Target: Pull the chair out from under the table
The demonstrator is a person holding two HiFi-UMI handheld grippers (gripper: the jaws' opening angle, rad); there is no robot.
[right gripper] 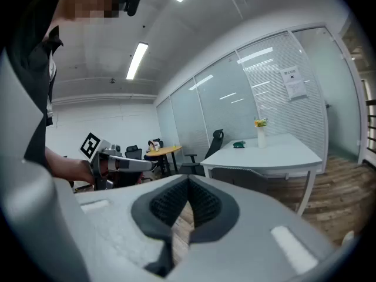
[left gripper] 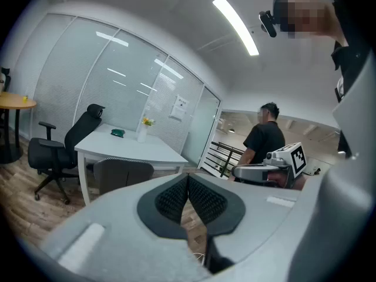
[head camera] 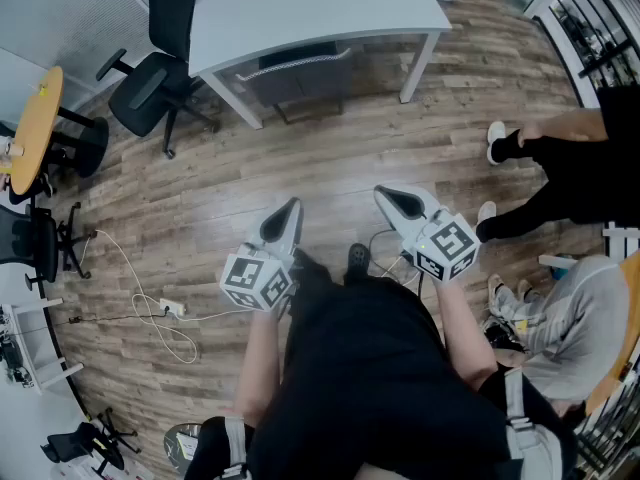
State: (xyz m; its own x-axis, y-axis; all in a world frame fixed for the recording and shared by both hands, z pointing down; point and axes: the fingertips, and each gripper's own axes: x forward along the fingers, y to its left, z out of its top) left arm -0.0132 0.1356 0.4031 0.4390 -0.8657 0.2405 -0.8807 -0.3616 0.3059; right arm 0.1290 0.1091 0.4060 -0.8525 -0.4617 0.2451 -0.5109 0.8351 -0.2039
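While both tools are held well short of the desk, the pull appears not yet begun. At far left a round yellow table (head camera: 35, 118) and a black office chair (head camera: 150, 88) stand clear of the job, the latter parked beside the white table (head camera: 330, 8) rather than under it. The grey chair (head camera: 295, 68) that matters sits tucked beneath the tabletop with its backrest toward the person, so it likely has to be gripped there and drawn back. On the tabletop a vase (left gripper: 141, 133) holds what looks like yellow flowers, small in the view, with a green object (left gripper: 118, 133) near it. The left gripper (head camera: 285, 218) has its jaws pressed together on nothing, and the right gripper (head camera: 400, 204) likewise. Both are carried before the body and aimed toward the table. A bystander (head camera: 570, 158) stands at right, apart from the chair.
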